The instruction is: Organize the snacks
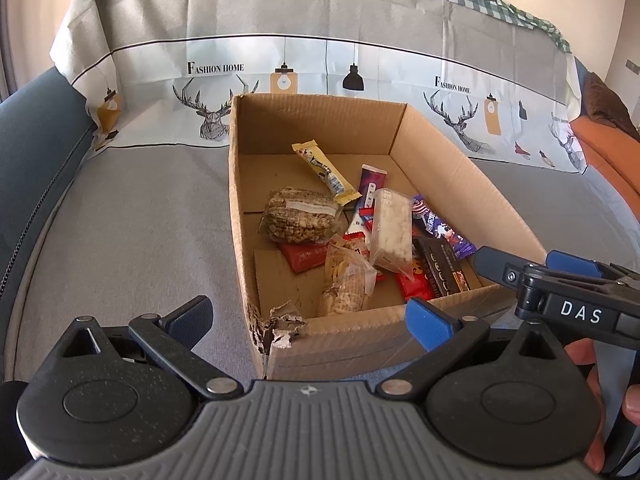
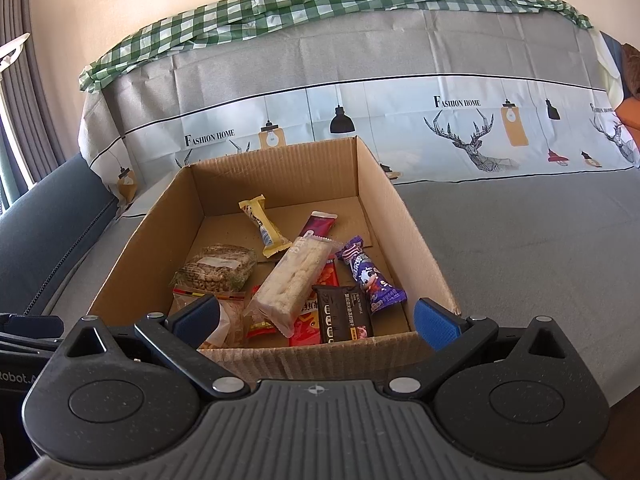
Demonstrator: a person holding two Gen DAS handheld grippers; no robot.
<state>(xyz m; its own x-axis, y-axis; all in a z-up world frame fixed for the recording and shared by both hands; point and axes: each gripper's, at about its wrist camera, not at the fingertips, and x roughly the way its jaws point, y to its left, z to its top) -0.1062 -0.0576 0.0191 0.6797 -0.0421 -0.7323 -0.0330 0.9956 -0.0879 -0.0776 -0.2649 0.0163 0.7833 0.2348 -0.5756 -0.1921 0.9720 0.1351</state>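
An open cardboard box (image 1: 239, 208) (image 2: 404, 224) stands on a grey-covered sofa seat and holds several snacks. Among them are a yellow bar (image 1: 325, 173) (image 2: 265, 227), a bag of nut brittle (image 1: 300, 220) (image 2: 218, 269), a long white rice-cake pack (image 1: 393, 229) (image 2: 291, 285), a purple pack (image 1: 445, 229) (image 2: 371, 277) and a dark chocolate pack (image 1: 440, 273) (image 2: 343, 313). My left gripper (image 1: 310, 320) is open and empty at the box's near left corner. My right gripper (image 2: 316, 320) (image 1: 532, 266) is open and empty over the near wall.
The box's near left corner is torn (image 1: 277, 325). A printed cloth (image 1: 328, 64) covers the backrest, with a green check cloth (image 2: 280, 8) on top. A dark blue armrest (image 1: 36, 152) lies left and an orange cushion (image 1: 604, 152) right. A hand (image 1: 588, 384) holds the right gripper.
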